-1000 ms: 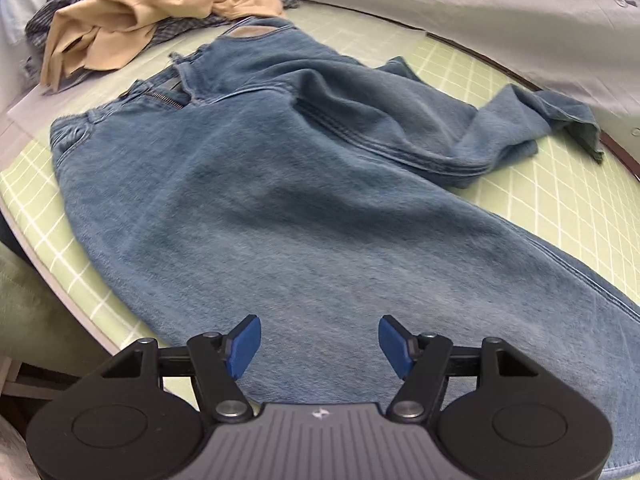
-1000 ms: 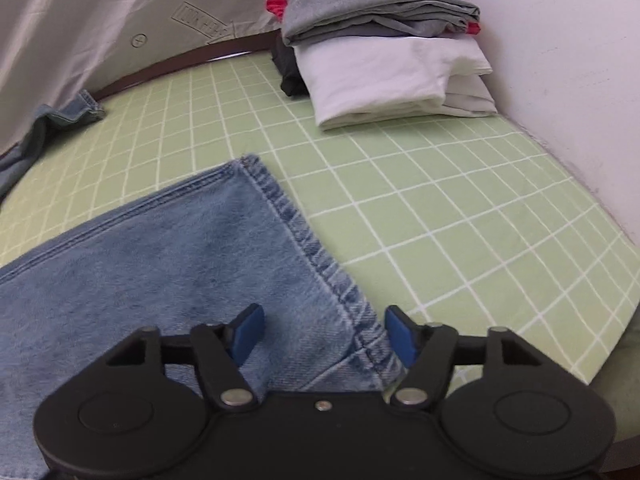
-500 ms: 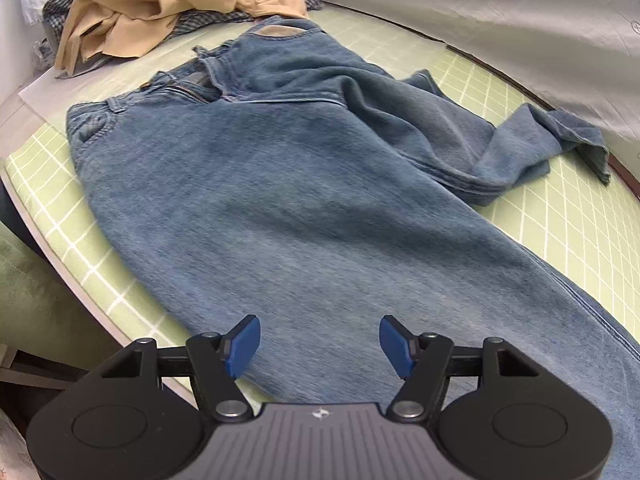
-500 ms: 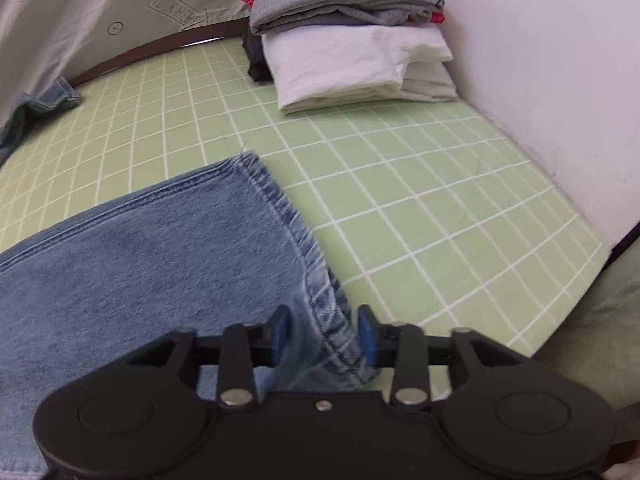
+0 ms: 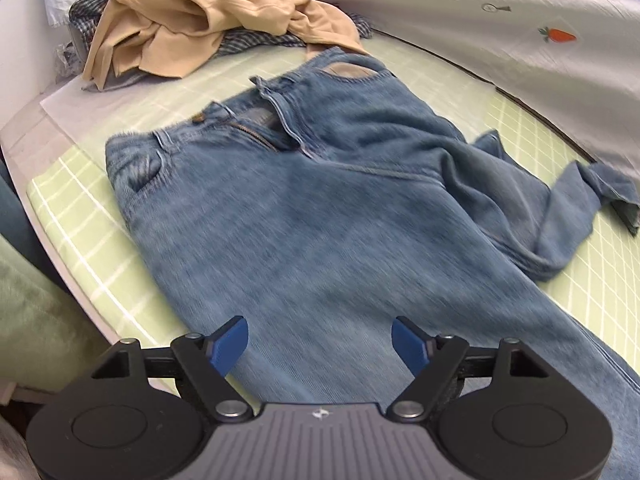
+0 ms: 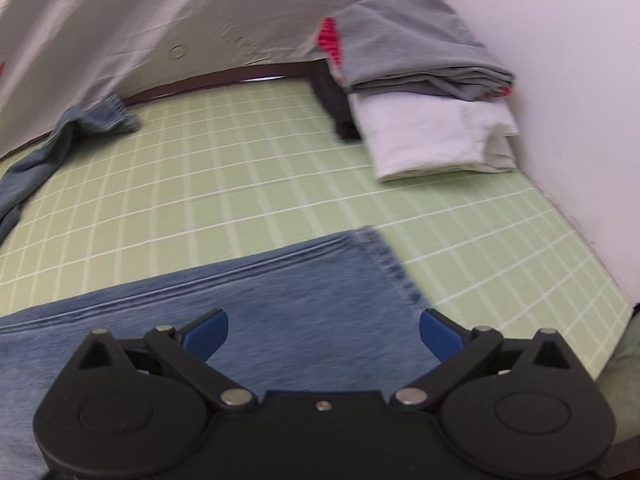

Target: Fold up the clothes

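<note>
Left wrist view: we have the jeans (image 5: 320,216) spread on the green mat (image 5: 72,200), unfolded.

Our left gripper (image 5: 320,344) and right gripper (image 6: 324,332) have just been opening; both jaws gape above the denim, gripping nothing. Done: a folded stack (image 6: 424,100) by the wall. Left: the jeans' twisted far leg (image 6: 60,136), every fold, and the pile (image 5: 192,24) beyond the waistband.

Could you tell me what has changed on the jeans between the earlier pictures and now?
The right hand-held gripper, closed on the leg hem half a second ago, has just opened wide and let it go; the hem lies flat. The left hand-held gripper has just opened slightly and pulled back, showing more of the jeans. The folded stack and tan garment are unchanged.
</note>
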`<state>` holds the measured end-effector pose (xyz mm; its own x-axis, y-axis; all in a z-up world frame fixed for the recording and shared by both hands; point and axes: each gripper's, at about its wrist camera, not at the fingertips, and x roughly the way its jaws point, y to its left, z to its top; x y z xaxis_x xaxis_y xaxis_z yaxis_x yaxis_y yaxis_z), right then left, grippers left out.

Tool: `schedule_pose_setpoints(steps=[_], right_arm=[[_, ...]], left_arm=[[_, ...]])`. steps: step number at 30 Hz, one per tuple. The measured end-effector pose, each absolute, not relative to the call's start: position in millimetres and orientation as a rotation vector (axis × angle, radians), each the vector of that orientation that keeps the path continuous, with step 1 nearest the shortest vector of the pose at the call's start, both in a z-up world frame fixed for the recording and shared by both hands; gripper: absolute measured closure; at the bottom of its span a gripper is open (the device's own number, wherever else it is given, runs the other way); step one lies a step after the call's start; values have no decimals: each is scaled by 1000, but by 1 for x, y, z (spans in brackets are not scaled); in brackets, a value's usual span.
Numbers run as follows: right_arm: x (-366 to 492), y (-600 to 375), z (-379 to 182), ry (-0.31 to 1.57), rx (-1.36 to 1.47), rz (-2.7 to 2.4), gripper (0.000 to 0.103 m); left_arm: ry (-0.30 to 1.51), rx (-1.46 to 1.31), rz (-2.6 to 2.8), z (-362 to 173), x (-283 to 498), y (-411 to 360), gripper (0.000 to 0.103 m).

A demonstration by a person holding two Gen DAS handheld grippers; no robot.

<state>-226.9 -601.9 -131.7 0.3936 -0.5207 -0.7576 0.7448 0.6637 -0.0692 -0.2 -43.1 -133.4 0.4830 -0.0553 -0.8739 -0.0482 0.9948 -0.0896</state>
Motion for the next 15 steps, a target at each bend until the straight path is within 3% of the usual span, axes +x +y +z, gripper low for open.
schedule_pose_setpoints(steps=[15], right_arm=[[-124, -523, -124, 865, 282, -761, 0]], left_arm=[[876, 112, -246, -114, 156, -53, 24]])
